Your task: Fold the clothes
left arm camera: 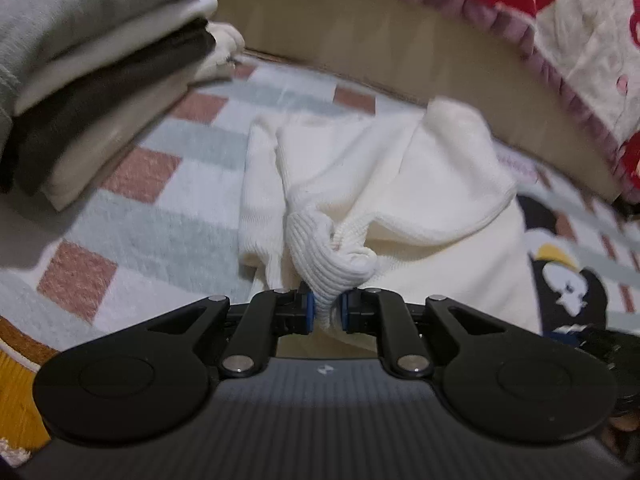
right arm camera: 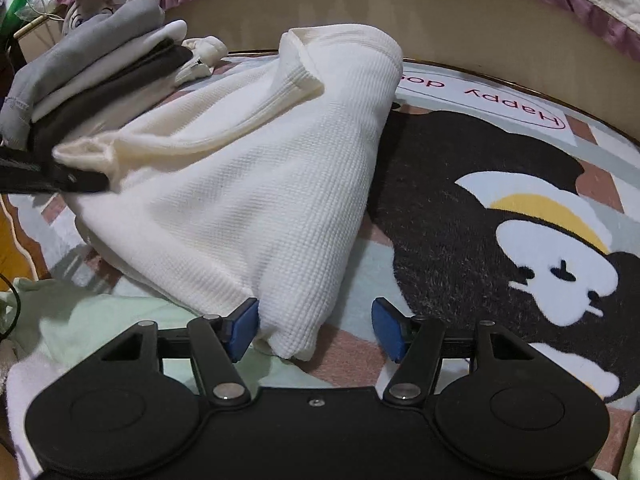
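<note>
Left claw (left arm camera: 328,308) clamped on a bunched ribbed edge of the white top (right arm camera: 256,184); right claw (right arm camera: 314,330) spread wide, a corner of the top between its pads, not pinched.

Your top lies part-folded on the patterned rug (right arm camera: 480,216), folding unfinished; a stack of folded clothes (left arm camera: 80,92) sits beside it. Garment's underside hidden; stack blurred.

left tool (left arm camera: 328,311): black linkage arms, silver rivets, blue pads showing | right tool (right arm camera: 315,330): black ribbed body, blue pads showing
</note>
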Motion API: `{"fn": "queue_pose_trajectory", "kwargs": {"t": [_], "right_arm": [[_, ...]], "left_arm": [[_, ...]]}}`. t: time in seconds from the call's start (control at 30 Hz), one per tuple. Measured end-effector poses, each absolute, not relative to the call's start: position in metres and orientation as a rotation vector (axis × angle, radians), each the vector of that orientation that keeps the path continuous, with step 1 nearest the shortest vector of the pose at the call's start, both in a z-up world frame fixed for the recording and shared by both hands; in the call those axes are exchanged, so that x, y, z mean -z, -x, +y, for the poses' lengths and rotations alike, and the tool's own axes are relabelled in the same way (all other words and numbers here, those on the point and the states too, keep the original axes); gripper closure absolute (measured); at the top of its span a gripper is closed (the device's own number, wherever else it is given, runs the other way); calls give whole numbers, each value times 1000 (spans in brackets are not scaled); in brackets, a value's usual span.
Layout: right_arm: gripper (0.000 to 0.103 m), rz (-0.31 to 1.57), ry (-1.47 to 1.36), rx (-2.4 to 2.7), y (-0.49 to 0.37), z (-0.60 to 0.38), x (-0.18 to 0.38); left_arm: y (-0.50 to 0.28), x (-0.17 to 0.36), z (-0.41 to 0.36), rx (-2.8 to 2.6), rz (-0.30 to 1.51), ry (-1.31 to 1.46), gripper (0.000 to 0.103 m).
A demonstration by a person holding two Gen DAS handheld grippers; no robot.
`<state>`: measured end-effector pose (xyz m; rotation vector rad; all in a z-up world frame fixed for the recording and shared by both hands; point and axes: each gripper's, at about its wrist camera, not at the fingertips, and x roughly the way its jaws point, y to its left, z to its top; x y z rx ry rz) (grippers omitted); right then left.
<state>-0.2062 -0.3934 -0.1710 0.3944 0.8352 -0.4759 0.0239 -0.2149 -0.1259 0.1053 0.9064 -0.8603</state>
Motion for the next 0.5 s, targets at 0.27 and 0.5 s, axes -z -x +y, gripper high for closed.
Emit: {"fn": "queue_pose_trajectory", "kwargs": {"t": [0.27,0.5], "right_arm": [[39,857,-350,467,205,-390,171],[39,979,-265,427,189,-391,164]], "left_arm": [[-30,134,-206,697,936,-176,75],[-31,114,-197,622,754,-212,74]]}}
